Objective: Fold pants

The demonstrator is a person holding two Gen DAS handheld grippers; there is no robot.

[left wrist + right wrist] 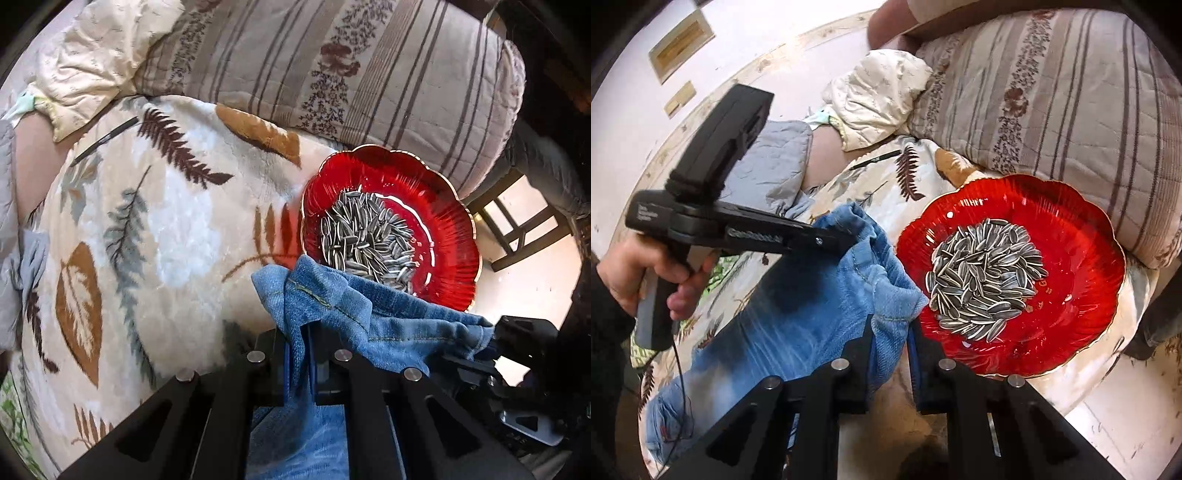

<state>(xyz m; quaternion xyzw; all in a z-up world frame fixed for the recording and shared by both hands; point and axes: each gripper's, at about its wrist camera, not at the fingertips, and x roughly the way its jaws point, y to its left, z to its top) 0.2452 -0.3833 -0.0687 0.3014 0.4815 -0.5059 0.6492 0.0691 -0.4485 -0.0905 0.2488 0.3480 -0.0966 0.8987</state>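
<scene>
The left claw [299, 354] is clenched on a bunched edge of the blue pants [332, 306], which lie on the leaf-print blanket [155, 206]. At 3 o'clock, the right claw [890, 343] grips the same denim, touching the red dish [1082, 266] of sunflower seeds [982, 280].

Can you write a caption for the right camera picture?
Two claws pinch blue pants beside a red bowl of sunflower seeds.
</scene>
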